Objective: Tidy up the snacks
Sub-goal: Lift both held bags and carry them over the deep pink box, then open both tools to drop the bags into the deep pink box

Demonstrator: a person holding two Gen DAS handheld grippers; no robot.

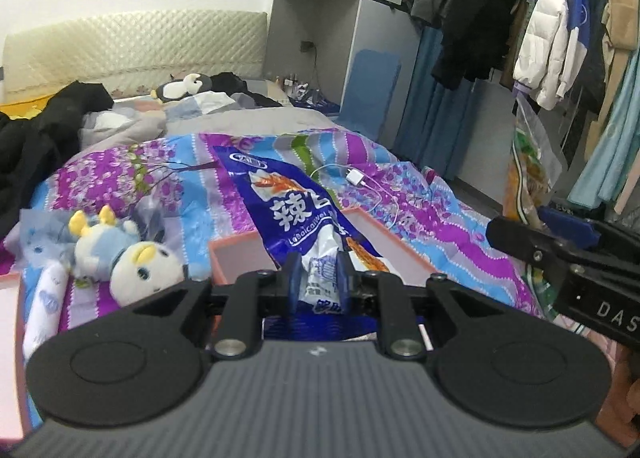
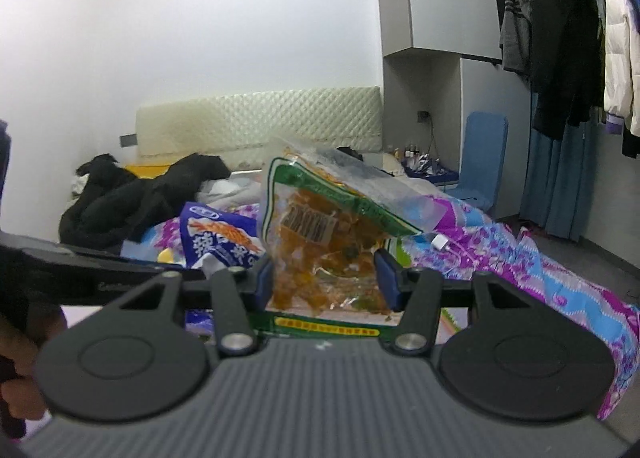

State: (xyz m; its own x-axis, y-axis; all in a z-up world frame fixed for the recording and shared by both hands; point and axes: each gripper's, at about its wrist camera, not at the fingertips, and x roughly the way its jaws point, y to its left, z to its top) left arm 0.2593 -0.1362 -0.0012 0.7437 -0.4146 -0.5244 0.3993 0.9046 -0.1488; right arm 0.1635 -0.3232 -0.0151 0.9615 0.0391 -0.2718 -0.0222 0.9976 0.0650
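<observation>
My left gripper [image 1: 318,278] is shut on the crumpled end of a long blue snack bag [image 1: 288,201] with white Chinese lettering, which stretches away over an open pink box [image 1: 236,258] on the bed. The same blue bag [image 2: 216,242] shows at the left in the right wrist view. My right gripper [image 2: 326,278] is shut on a clear bag of orange-brown snacks [image 2: 320,242] with a green border and a barcode, held upright above the bed. This clear bag [image 1: 528,177] and the right gripper's body appear at the right edge of the left wrist view.
The bed carries a purple and blue floral quilt [image 1: 420,193], plush toys [image 1: 132,254], a white charger with cable [image 1: 356,177] and black clothing [image 1: 48,125]. A rail of hanging coats [image 1: 540,29] and a blue chair [image 2: 480,153] stand to the right. A hand [image 2: 16,370] shows lower left.
</observation>
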